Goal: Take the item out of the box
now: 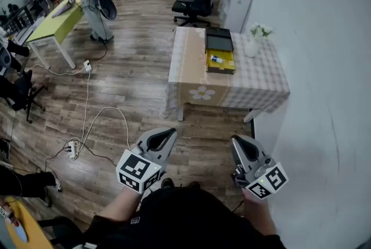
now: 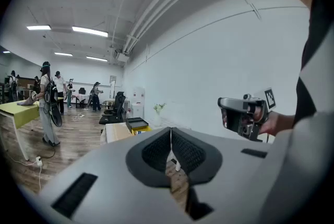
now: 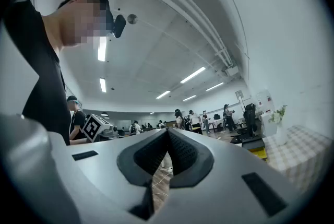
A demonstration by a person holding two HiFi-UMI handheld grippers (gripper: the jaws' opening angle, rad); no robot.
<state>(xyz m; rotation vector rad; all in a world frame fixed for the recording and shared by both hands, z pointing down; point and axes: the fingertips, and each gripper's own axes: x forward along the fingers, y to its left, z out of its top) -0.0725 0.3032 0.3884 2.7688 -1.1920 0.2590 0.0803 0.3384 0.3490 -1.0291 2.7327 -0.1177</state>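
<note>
Over floor [image 1: 133, 68]: grippers [image 1: 168, 133] [image 1: 239, 141] closed, empty.

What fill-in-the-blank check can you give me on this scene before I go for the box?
1. The open box on the table is ___ in colour.
2. The item lies ___ the box.
3. The left tool and right tool both have jaws ___.
4. In the head view the vase stands ___ of the box.
Missing words: yellow; inside; shut; right.
</note>
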